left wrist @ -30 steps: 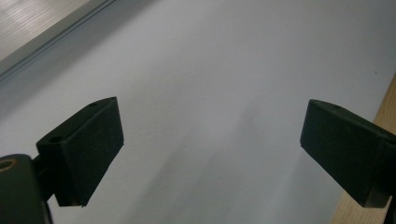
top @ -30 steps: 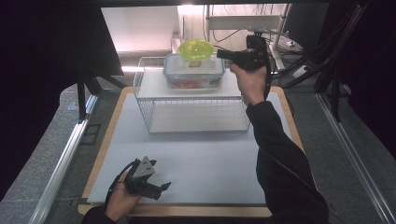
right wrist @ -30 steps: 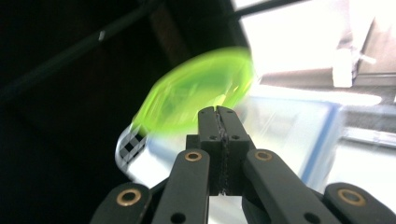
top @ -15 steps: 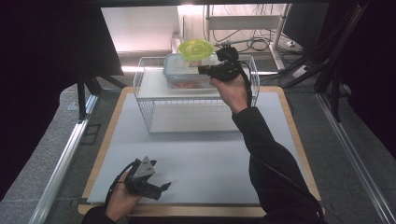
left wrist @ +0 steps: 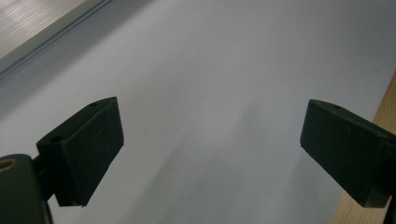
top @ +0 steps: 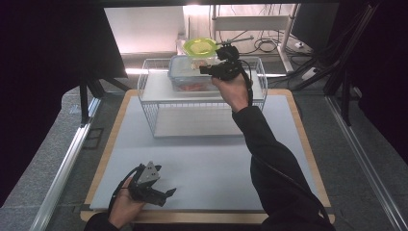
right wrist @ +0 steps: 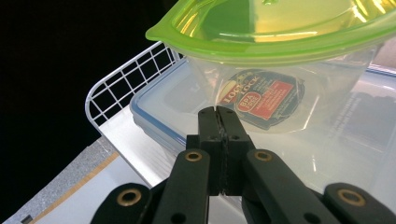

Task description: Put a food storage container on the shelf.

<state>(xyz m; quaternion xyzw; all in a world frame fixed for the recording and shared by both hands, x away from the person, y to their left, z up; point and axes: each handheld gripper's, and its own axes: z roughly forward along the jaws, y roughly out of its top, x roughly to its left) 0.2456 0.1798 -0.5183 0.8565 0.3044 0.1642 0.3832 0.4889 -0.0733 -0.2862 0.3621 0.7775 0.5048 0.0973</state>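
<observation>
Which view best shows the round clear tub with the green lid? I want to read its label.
The right gripper view: the round clear tub with the green lid looms close, its red-and-black label facing the camera. The high view shows it small and far, label unreadable. The left gripper view faces the white mat.

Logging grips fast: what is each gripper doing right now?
Left gripper: open, holding nothing.
Right gripper: closed, empty, by the green-lidded container.
</observation>
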